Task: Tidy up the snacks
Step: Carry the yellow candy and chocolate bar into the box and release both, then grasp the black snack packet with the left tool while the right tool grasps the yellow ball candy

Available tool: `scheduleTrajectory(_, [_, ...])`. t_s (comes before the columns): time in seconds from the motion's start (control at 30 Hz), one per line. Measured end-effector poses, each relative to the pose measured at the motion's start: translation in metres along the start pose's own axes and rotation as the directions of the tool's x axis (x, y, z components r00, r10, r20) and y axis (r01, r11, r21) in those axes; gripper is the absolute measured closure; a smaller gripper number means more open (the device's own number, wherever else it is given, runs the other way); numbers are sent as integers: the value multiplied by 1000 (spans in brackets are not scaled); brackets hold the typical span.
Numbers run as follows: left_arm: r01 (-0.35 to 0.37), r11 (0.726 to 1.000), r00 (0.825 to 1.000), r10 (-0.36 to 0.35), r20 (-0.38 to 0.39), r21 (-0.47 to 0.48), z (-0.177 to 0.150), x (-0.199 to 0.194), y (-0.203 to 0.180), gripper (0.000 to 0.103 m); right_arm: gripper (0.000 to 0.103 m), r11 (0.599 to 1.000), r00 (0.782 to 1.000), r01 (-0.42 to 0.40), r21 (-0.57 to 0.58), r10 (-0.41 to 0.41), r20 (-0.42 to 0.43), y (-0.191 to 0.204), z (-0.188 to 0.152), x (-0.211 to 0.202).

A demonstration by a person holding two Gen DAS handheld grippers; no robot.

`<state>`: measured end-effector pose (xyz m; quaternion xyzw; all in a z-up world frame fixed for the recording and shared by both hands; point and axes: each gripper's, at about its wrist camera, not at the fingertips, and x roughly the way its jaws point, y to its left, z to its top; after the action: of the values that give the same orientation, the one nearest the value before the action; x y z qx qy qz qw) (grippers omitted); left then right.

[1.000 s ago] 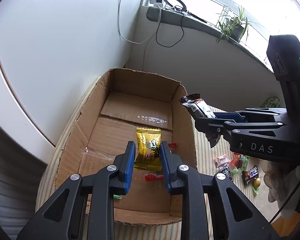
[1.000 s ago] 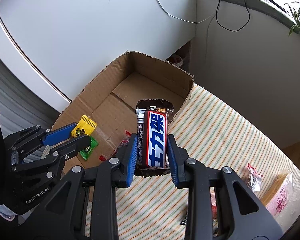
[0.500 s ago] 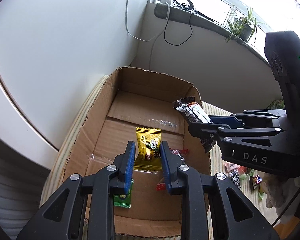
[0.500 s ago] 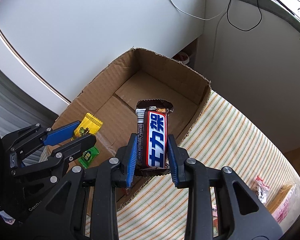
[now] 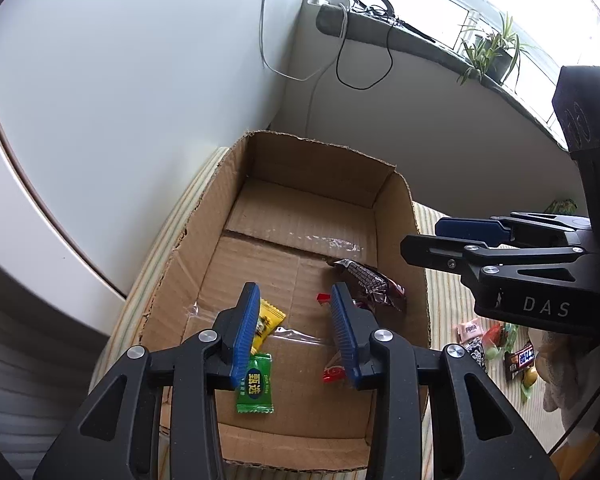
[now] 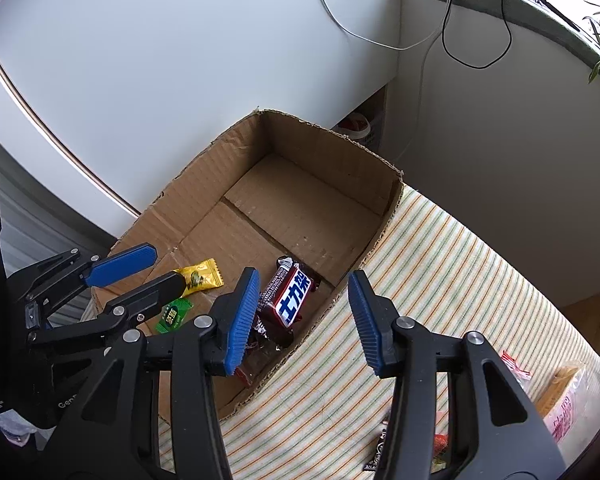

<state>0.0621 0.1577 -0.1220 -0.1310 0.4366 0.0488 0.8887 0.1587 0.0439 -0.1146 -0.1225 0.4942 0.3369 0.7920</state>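
Both your grippers have just been opening, and each snack has dropped: the yellow candy wrapper (image 5: 269,323) and the red-and-blue chocolate bar (image 6: 291,298) now lie on the floor of the brown cardboard box (image 5: 392,184). Your left gripper (image 5: 295,334) and right gripper (image 6: 303,322) hang empty, jaws apart. The remaining loose snacks (image 5: 496,340) lie on the striped cloth (image 6: 440,264) off to the right of the box, nearer your right hand; their long axes are probably mixed. A grey windowsill (image 5: 420,40) runs behind.
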Motion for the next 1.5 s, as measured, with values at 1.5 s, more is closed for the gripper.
scheduleTrajectory(1.5, [260,943,963,-237,-131,207,-41,1,-144,68,54,898,982,183,400,-188,-26,-147,-186,-123])
